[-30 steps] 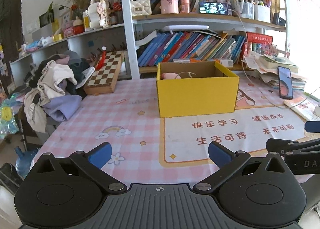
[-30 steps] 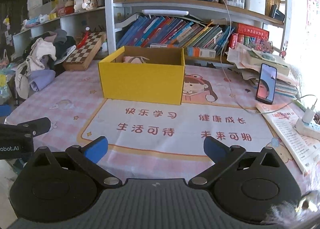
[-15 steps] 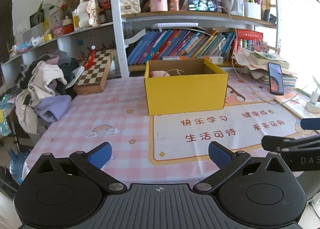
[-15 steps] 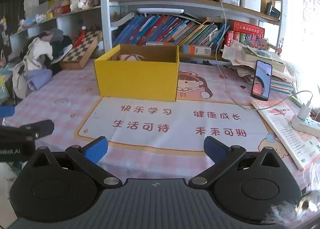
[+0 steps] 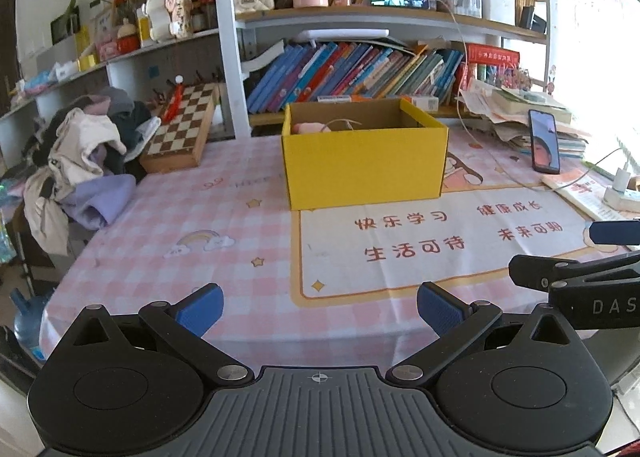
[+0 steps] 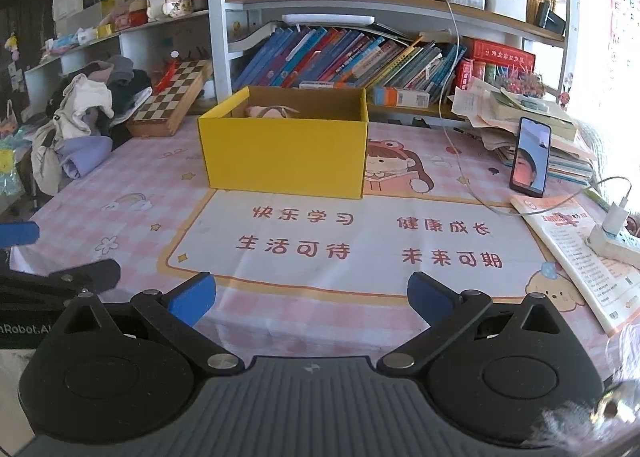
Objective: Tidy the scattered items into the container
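A yellow cardboard box stands open at the back middle of the table; it also shows in the right wrist view. A pink item with a thin cord lies inside it, also seen from the right. My left gripper is open and empty, low at the table's front edge, far from the box. My right gripper is open and empty, also at the front edge. Each gripper's side shows in the other's view.
A pink checked tablecloth with a printed mat covers the table. A chessboard and a clothes pile sit at the left. A phone, paper stacks, a booklet and a power strip sit at the right. Bookshelves stand behind.
Both grippers have drawn back from the box toward the table's front edge, so the box looks smaller. Both stay open and empty.
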`<action>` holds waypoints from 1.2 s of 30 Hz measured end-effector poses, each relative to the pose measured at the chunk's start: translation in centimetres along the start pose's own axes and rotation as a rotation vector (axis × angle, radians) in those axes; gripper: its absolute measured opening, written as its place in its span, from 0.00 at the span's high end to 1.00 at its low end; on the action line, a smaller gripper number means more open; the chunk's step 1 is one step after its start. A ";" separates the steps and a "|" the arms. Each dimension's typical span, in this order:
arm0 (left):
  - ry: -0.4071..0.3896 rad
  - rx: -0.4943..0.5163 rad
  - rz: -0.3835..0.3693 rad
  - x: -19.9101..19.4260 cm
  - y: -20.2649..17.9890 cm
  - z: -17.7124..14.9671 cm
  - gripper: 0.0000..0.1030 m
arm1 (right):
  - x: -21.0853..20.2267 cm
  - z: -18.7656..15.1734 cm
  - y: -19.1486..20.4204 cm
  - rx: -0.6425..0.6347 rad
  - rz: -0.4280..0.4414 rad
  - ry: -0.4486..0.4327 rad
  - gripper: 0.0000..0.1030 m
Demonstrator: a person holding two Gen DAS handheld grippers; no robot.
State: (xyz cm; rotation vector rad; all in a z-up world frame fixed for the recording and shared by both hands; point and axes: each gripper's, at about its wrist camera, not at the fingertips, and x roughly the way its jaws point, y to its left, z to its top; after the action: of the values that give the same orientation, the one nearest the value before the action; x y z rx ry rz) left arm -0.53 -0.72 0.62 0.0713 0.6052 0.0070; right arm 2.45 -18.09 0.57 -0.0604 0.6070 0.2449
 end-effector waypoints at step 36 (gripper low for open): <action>-0.013 -0.010 -0.006 -0.6 0.6 -0.1 0.00 | 0.1 -0.2 1.0 -0.030 -0.009 0.018 0.00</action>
State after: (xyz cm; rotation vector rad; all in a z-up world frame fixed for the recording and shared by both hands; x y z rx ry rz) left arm -1.08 -0.13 0.92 0.0601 0.5922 0.0039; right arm 2.18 -17.17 0.36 -0.0946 0.6209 0.2452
